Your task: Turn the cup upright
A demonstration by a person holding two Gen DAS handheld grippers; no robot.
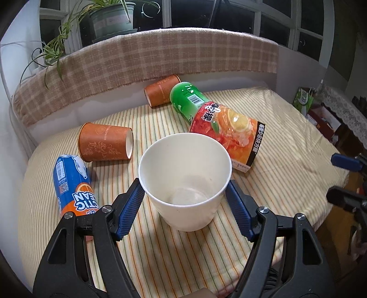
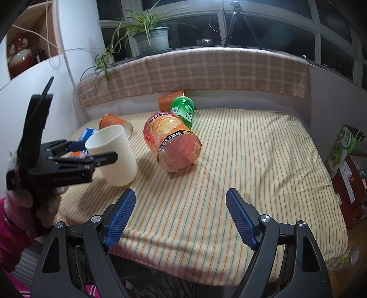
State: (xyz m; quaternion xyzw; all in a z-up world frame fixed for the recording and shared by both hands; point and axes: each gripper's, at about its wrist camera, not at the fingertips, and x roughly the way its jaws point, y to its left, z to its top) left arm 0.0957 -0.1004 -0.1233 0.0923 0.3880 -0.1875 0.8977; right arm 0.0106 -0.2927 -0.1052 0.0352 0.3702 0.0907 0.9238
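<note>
A white paper cup point(image 1: 184, 181) stands mouth-up, slightly tilted, on the striped tablecloth point(image 1: 286, 128). My left gripper point(image 1: 184, 186) has a blue pad on each side of the cup, touching or nearly touching its walls; I cannot tell whether it grips. The right wrist view shows the cup point(image 2: 114, 155) with the left gripper point(image 2: 101, 158) around it at the left. My right gripper point(image 2: 181, 194) is open and empty above the table's near edge.
On their sides lie two orange paper cups point(image 1: 105, 145) point(image 1: 161, 90), a blue can point(image 1: 73, 185), a green can point(image 1: 189, 99) and a red-orange jar point(image 1: 229, 135). A plaid-covered ledge point(image 1: 160, 57) with a potted plant point(image 1: 112, 18) bounds the far side.
</note>
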